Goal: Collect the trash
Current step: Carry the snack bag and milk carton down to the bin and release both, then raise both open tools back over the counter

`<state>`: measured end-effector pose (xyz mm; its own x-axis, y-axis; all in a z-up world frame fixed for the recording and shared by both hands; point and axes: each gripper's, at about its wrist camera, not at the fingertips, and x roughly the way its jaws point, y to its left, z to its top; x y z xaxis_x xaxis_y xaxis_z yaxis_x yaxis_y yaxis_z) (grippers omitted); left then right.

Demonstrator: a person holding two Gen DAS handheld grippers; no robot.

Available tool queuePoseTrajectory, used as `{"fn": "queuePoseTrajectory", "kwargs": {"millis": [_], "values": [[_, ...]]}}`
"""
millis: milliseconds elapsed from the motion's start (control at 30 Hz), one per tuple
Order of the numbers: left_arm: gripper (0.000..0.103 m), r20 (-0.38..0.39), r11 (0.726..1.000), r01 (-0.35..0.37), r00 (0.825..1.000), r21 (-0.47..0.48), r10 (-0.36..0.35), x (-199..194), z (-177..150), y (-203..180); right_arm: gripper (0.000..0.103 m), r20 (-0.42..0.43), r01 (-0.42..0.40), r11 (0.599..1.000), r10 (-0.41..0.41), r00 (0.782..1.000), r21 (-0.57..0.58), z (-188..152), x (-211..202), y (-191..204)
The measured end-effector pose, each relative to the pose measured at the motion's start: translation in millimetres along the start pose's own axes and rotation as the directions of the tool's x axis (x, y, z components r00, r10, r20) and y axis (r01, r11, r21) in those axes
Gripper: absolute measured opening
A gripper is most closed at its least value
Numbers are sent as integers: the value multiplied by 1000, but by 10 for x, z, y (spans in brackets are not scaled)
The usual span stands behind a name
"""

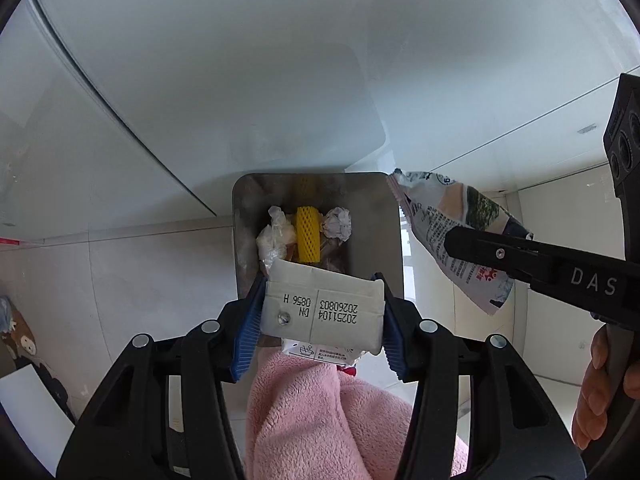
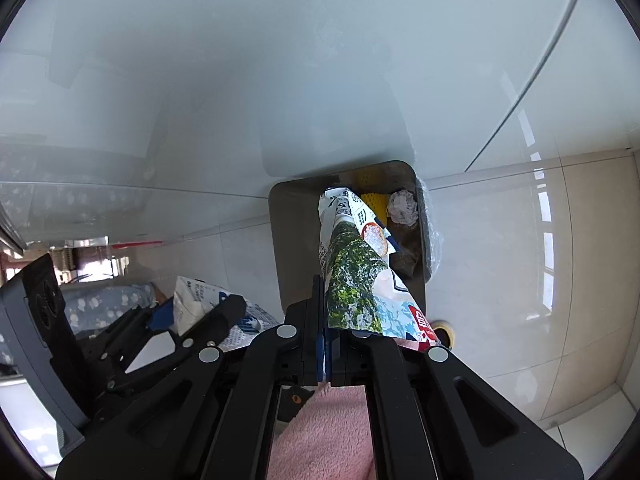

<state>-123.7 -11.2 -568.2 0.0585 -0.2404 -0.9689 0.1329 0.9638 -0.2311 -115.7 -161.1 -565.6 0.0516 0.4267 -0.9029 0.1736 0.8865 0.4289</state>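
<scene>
- We are holding the left gripper (image 1: 320,312) over the open bin (image 1: 244,240), its jaws standing about half apart and its blue pads clamping a small white carton (image 1: 320,304) by the sides.
- We are looking down past that carton into the bin, where a yellow foam net (image 1: 307,236), a crumpled clear wrapper (image 1: 276,232) and a ball of paper (image 1: 337,222) are already lying on the bottom.
- We are carrying a printed snack bag (image 2: 352,272) in the right gripper (image 2: 325,344), whose jaws are pinched fully together on the bag's lower end, so the bag is sticking out over the bin's mouth.
- We are working close to a pale wall, with the bin standing on a tiled floor (image 2: 500,280) and a pink fleece sleeve (image 1: 320,420) showing below the jaws.
- We are judging this as the drop-off step: both pieces are hanging above or near the opening, neither one released yet.
- Next we are needing each piece squarely over the mouth, then the jaws parted; the long bag could catch on the rim, so its tip wants to be inside first.
</scene>
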Motion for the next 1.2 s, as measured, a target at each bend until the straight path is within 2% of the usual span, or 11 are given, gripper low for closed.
{"fn": "queuePoseTrajectory", "kwargs": {"millis": [133, 267, 333, 467, 500, 533, 567, 600, 733, 1000, 1200], "values": [[50, -10, 1000, -3, 1000, -6, 3, 51, 33, 33, 2, -4, 9, 999, -10, 1000, -33, 61, 99, 56], [50, -15, 1000, -23, 1000, 0, 23, 34, 35, 51, 6, -11, -11, 1000, 11, 1000, -5, 110, 134, 57], [62, -18, 999, -33, 999, 5, 33, -2, 19, 59, 6, -14, -4, 1000, 4, 1000, 5, 98, 117, 65], [77, -1, 999, -53, 999, -11, 53, -136, -8, 85, 9, -12, 20, 1000, -19, 1000, 18, 132, 40, 59], [83, 10, 998, -54, 998, -19, 54, -204, -14, 88, 35, -5, 30, 999, -30, 1000, 22, 129, 6, 31], [88, 22, 998, -54, 998, -28, 55, -295, -17, 82, 87, 8, 39, 999, -40, 999, 24, 116, -60, 26], [90, 34, 998, -54, 998, -36, 55, -395, -26, 69, 102, 34, 56, 998, -57, 998, 26, 98, -138, 31], [93, 47, 998, -54, 997, -44, 56, -498, -40, 42, 100, 72, 76, 997, -78, 994, 25, 65, -252, 39], [95, 86, 997, -69, 994, -43, 72, -964, -97, -87, 100, 96, 127, 992, -126, 987, -5, -47, -649, 67], [95, 199, 997, -70, 977, -24, 74, -1997, -102, -401, 100, 223, 130, 989, -112, 968, -69, -243, -1783, 211], [95, 293, 995, -97, 952, 11, 89, -2706, 101, -526, 100, 352, 145, 983, -95, 931, -117, -302, -2613, 426]]}}
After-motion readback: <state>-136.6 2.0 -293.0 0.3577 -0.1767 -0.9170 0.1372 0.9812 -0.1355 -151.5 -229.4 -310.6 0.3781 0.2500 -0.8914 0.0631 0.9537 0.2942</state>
